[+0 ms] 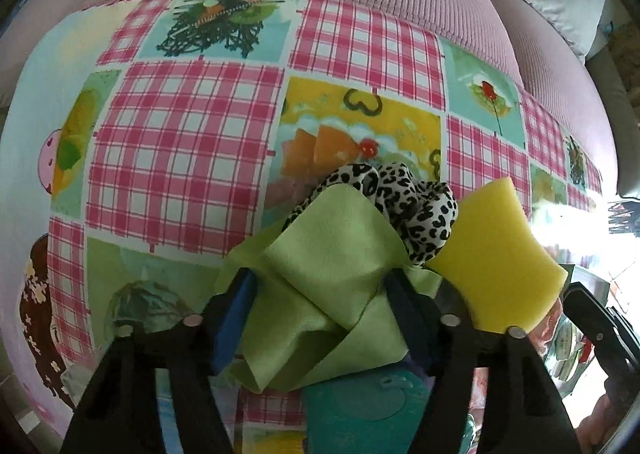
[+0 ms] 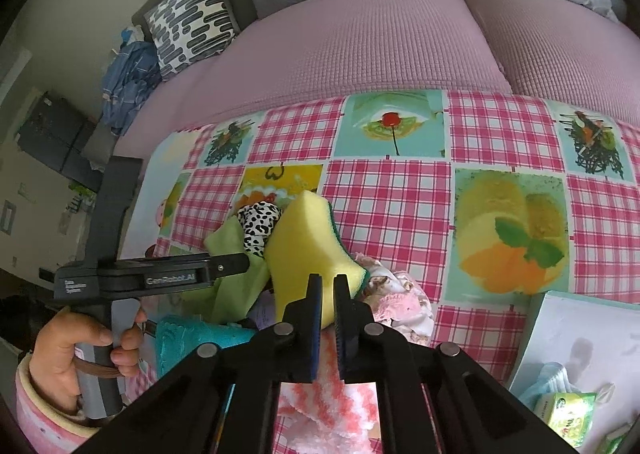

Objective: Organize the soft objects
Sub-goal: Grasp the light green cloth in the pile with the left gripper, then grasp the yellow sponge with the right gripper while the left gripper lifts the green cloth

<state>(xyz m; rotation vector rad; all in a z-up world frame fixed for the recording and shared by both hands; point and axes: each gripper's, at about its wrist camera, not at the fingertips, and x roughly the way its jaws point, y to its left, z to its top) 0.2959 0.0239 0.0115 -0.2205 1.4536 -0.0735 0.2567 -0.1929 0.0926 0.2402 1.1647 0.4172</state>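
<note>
My left gripper [image 1: 320, 286] is open; a light green cloth [image 1: 320, 278] lies bunched between its fingers, and contact is unclear. Behind it sits a leopard-print fabric piece [image 1: 408, 198]. My right gripper [image 2: 328, 282] is shut on a yellow sponge [image 2: 308, 246] with a green scrub side and holds it upright over the pile. The sponge also shows in the left wrist view [image 1: 496, 254]. A teal cloth [image 1: 360, 410] lies under the green cloth. A pink and white fluffy cloth [image 2: 320, 394] lies under my right gripper. The left gripper also shows in the right wrist view [image 2: 240, 264].
The checked pink tablecloth [image 2: 400, 190] covers the table. A pink sofa [image 2: 360, 42] with cushions stands behind it. A white box [image 2: 580, 334] with green packets [image 2: 568, 414] sits at the front right. A pale patterned cloth [image 2: 392, 294] lies beside the sponge.
</note>
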